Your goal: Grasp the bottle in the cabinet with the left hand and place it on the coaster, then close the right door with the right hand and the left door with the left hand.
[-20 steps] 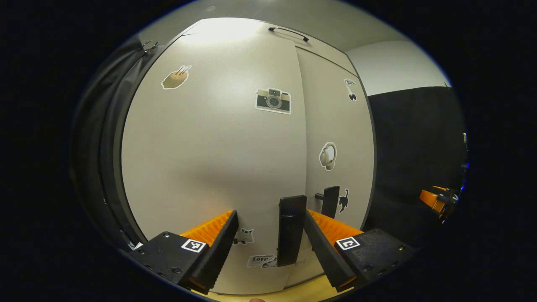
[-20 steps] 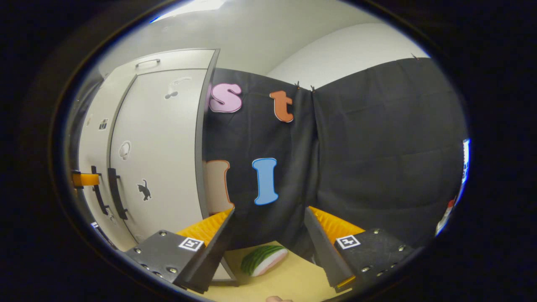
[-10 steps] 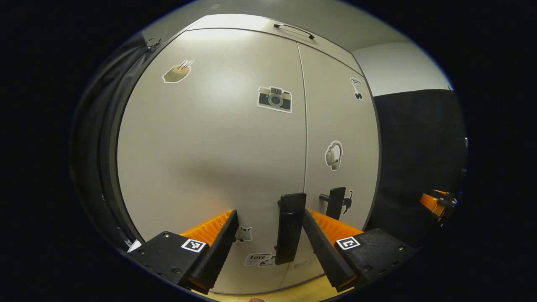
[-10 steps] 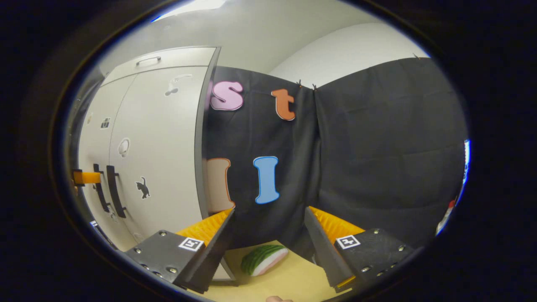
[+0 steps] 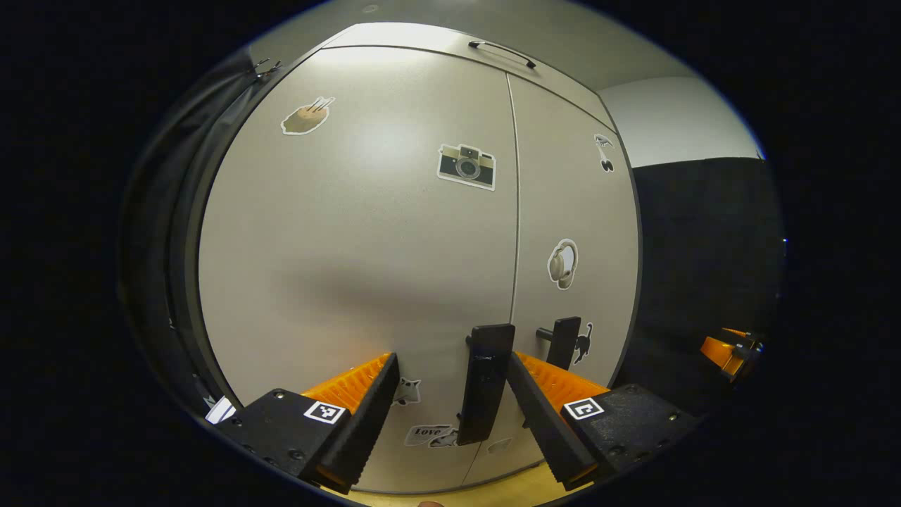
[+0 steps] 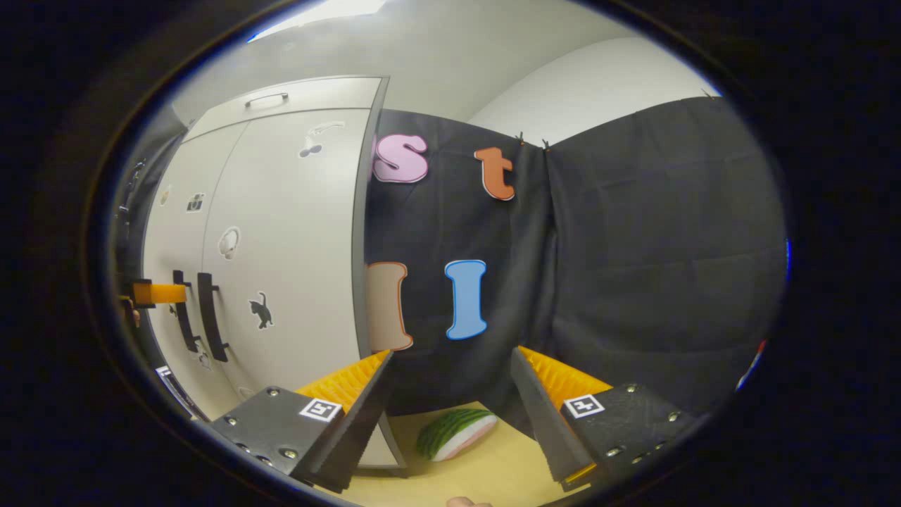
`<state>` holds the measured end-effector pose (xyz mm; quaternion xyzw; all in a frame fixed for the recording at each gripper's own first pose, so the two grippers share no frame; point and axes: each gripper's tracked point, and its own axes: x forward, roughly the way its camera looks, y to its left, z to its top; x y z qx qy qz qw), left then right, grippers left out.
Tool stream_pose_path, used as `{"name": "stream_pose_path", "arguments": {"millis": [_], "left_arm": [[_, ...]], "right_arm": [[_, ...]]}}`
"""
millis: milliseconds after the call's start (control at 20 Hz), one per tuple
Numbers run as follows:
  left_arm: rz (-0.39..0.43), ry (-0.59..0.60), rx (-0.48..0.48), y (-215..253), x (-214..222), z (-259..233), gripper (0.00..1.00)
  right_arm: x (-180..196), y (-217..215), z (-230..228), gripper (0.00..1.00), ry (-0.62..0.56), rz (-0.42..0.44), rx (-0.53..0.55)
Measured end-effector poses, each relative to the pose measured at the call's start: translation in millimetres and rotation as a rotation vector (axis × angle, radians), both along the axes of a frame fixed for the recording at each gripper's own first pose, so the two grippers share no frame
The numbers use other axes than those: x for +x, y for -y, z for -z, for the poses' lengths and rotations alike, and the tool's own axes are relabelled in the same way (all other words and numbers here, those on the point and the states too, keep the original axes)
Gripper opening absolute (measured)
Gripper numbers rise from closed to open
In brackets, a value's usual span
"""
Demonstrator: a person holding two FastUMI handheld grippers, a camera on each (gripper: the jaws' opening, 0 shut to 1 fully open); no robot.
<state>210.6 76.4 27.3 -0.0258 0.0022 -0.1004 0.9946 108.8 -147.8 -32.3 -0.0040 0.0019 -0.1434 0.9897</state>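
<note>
In the left gripper view, the left gripper [image 5: 450, 401] faces the cabinet [image 5: 422, 42] from close up, its fingers spread wide with nothing between them. The left door [image 5: 352, 246] and the right door [image 5: 574, 211] both lie flush, meeting along a thin vertical seam. The left door handle [image 5: 484, 384], a dark upright bar, stands just ahead of the gap between the fingers, nearer the right one; whether it touches that finger cannot be told. The right door handle [image 5: 565, 342] stands just to its right. Stickers dot the doors, among them a camera sticker [image 5: 467, 166] on the left door and a headphone sticker [image 5: 563, 263] on the right. A strip of the desk [image 5: 507, 489] shows at the bottom. Far to the right, against the booth's black cloth, part of the right gripper [image 5: 728, 350] is seen.

In the right gripper view, the right gripper [image 6: 450, 401] is spread wide and holds nothing, pointing at the black cloth to the right of the cabinet [image 6: 310, 91]. The right door [image 6: 295, 246] and left door [image 6: 179, 232] are closed, with their two handles [image 6: 199, 317] side by side. The left gripper [image 6: 158, 293] sits at the far left, at the handles. A watermelon slice [image 6: 456, 434] lies on the desk [image 6: 486, 475] near the cabinet's corner, ahead of the gap between the fingers. The bottle and coaster cannot be placed from these views.
</note>
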Motion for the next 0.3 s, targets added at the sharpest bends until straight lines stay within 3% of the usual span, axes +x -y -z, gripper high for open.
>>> {"name": "stream_pose_path", "arguments": {"millis": [300], "left_arm": [[-0.084,0.011,0.045,3,-23,-16,1.0]], "right_arm": [[-15,-19,-5,0.99,-0.006,-0.065,-0.006]]}}
